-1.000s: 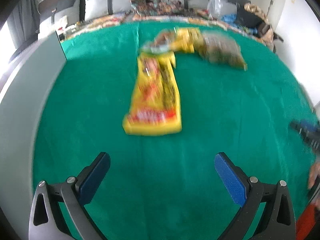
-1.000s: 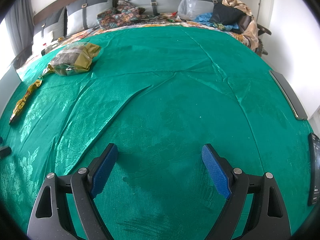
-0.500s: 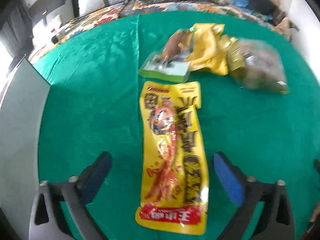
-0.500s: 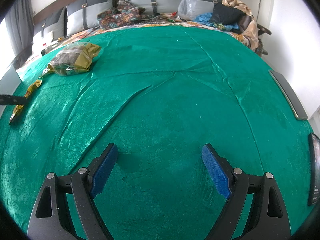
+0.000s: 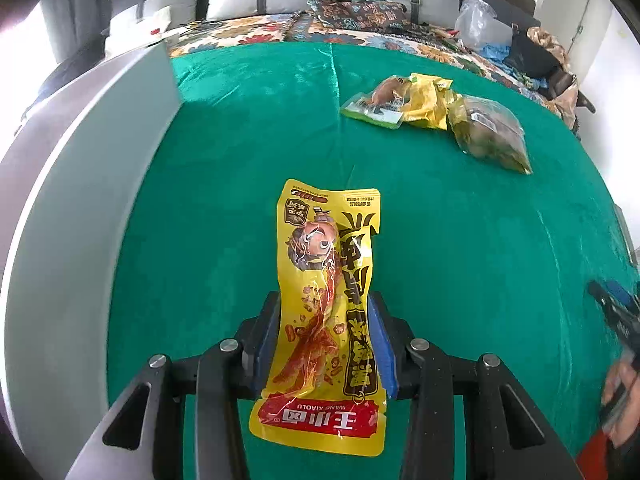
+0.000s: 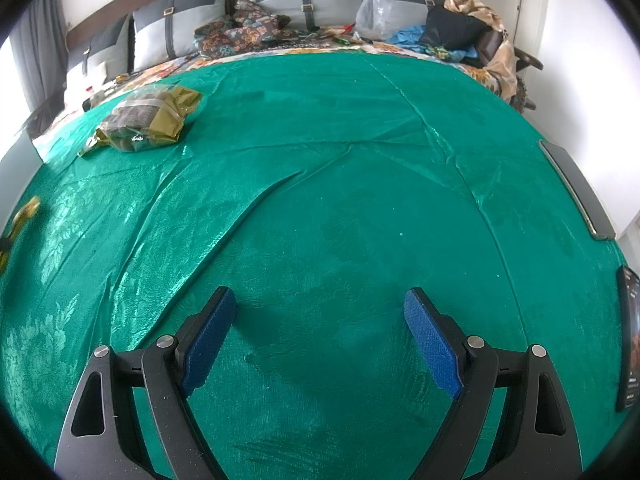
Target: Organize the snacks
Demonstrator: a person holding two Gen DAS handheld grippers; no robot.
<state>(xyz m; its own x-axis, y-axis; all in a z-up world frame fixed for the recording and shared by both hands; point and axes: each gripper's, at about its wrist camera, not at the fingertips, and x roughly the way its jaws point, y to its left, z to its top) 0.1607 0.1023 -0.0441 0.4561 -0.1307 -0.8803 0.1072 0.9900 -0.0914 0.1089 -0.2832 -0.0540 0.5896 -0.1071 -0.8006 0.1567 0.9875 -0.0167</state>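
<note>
My left gripper (image 5: 323, 304) is shut on a long yellow snack packet (image 5: 326, 280) with a cartoon face and red band, its blue pads against the packet's two long edges. The packet points away over the green cloth (image 5: 248, 168). Farther right lie a green-edged snack pack (image 5: 374, 106), a crumpled yellow packet (image 5: 426, 100) and a clear bag of brown snacks (image 5: 490, 132). My right gripper (image 6: 318, 300) is open and empty, low over bare green cloth. The clear bag of brown snacks also shows in the right wrist view (image 6: 150, 118) at the far left.
A white-grey box wall (image 5: 80, 184) stands along the left of the cloth. Pillows and patterned bedding (image 6: 248, 32) lie behind. Two dark flat devices (image 6: 576, 192) sit at the cloth's right edge. The other gripper and hand (image 5: 618, 320) show at the right edge of the left wrist view.
My left gripper moved forward over the yellow packet and closed on its sides. The right gripper stayed still and open.
</note>
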